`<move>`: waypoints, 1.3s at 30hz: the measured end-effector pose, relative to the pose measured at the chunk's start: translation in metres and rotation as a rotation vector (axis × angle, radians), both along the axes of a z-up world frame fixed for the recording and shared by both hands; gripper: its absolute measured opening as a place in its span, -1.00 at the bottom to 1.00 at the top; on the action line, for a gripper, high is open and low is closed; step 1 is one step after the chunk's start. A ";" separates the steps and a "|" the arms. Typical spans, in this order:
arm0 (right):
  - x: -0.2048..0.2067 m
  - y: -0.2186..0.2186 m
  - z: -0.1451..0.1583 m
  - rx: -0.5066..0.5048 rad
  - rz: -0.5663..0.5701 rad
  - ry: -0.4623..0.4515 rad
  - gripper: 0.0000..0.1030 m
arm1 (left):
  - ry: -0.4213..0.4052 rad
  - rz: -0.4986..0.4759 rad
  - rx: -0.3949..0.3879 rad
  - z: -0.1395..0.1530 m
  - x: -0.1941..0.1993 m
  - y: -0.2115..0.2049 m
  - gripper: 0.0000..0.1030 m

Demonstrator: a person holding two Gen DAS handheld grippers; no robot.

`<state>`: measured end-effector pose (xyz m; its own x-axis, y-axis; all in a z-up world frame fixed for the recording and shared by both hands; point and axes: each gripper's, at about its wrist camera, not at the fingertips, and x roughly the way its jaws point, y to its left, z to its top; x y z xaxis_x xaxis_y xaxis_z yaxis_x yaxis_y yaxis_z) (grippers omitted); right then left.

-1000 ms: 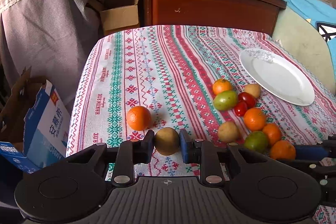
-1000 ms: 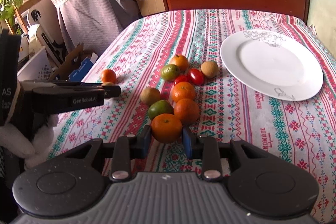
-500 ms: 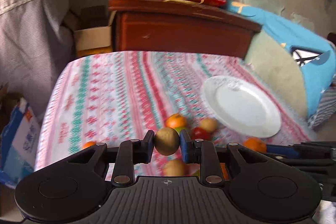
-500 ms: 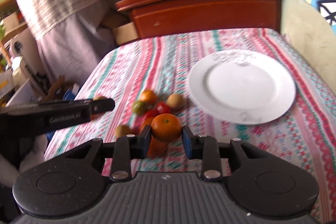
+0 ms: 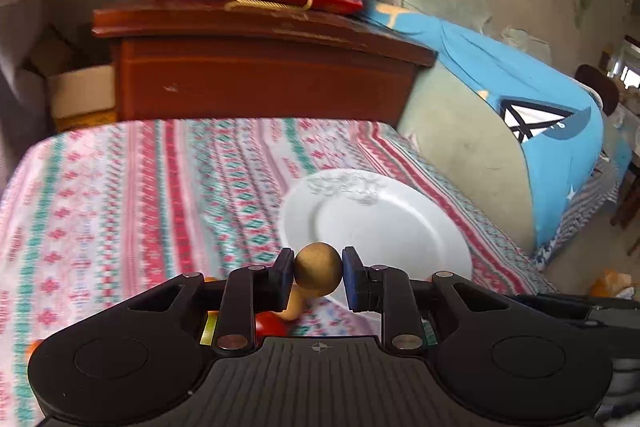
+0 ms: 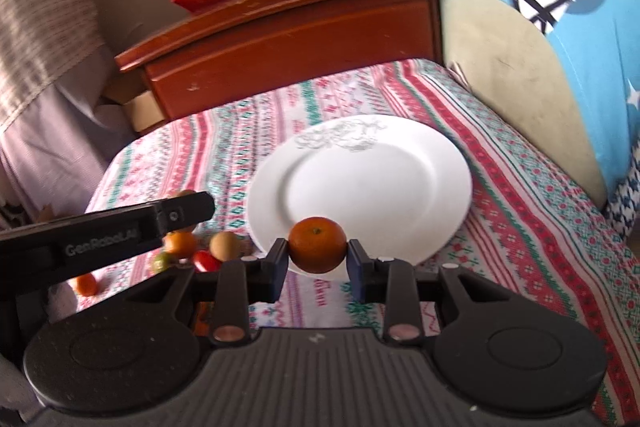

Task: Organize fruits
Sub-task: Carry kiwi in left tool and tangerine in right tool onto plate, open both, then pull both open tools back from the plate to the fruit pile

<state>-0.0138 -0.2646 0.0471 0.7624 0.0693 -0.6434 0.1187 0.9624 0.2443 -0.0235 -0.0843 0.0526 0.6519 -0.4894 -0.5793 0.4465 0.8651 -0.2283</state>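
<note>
While both fruits hang short of the white plate (image 6: pixel 420 163) ahead, the right gripper (image 6: pixel 318 269) pinches a mandarin (image 6: pixel 317 245), the left gripper (image 5: pixel 318 277) a brown round fruit (image 5: pixel 318 269); released early, either could roll off the bench (image 5: pixel 120 207).

Soft daylight, motion blur smearing the striped tablecloth (image 5: pixel 120 211), glare on the white plate (image 6: pixel 360 179), fisheye-bent, dark corners.
</note>
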 end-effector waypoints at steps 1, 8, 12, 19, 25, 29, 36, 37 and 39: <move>0.001 -0.001 -0.001 0.001 -0.006 0.003 -0.39 | 0.008 -0.009 -0.001 -0.003 0.003 -0.004 -0.55; 0.006 -0.007 -0.008 -0.002 -0.047 0.025 -0.39 | 0.051 -0.058 -0.016 -0.017 0.019 -0.027 -0.55; 0.012 -0.011 -0.013 0.003 -0.066 0.037 -0.38 | 0.091 -0.066 -0.021 -0.025 0.027 -0.034 -0.55; 0.015 -0.016 -0.015 0.018 -0.091 0.039 -0.31 | 0.116 -0.055 -0.045 -0.024 0.033 -0.036 -0.50; 0.013 -0.018 -0.010 0.038 -0.099 0.020 -0.25 | 0.086 -0.014 -0.032 -0.003 0.031 -0.025 -0.48; 0.009 -0.011 -0.005 0.029 -0.066 0.004 -0.25 | 0.076 0.016 -0.014 0.010 0.027 -0.008 -0.46; 0.001 0.007 -0.004 0.021 0.018 0.007 -0.25 | 0.114 0.110 0.015 0.015 0.019 0.034 -0.46; 0.000 0.009 -0.004 0.021 0.029 0.006 -0.25 | 0.118 0.125 0.017 0.015 0.018 0.041 -0.46; -0.003 0.014 -0.004 0.027 0.052 0.008 -0.25 | 0.128 0.152 0.020 0.015 0.015 0.053 -0.45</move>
